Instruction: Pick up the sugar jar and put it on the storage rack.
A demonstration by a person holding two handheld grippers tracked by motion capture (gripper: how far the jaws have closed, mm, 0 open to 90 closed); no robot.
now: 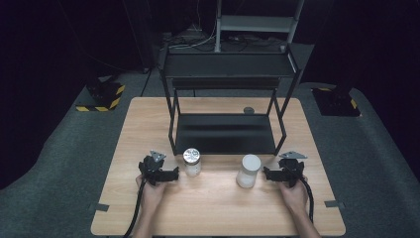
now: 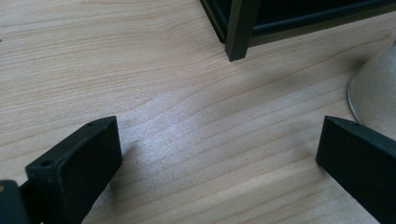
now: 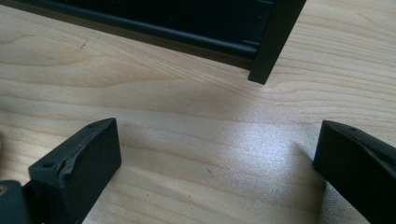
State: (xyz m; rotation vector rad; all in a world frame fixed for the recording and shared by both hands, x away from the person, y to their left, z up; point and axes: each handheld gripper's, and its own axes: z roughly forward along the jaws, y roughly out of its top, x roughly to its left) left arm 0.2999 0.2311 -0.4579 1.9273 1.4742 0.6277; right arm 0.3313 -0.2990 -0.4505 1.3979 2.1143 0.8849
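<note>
Two jars stand on the wooden table [image 1: 218,208] in front of a black rack [image 1: 225,134]. The left one is a clear jar with a silver lid [image 1: 191,161]; the right one is a white jar with a white lid [image 1: 248,171]. My left gripper [image 1: 166,172] rests just left of the silver-lidded jar, apart from it. In the left gripper view my left gripper [image 2: 218,135] stands open over bare wood, with that jar's edge [image 2: 378,88] at the right. My right gripper [image 1: 277,174] sits just right of the white jar. In its own view my right gripper [image 3: 217,135] is open and holds nothing.
The rack has a low shelf and an upper shelf [image 1: 228,64]; its front legs [image 2: 238,32] [image 3: 275,37] stand close ahead of each gripper. A small grey disc [image 1: 248,110] lies on the table behind the rack. Grey carpet surrounds the table.
</note>
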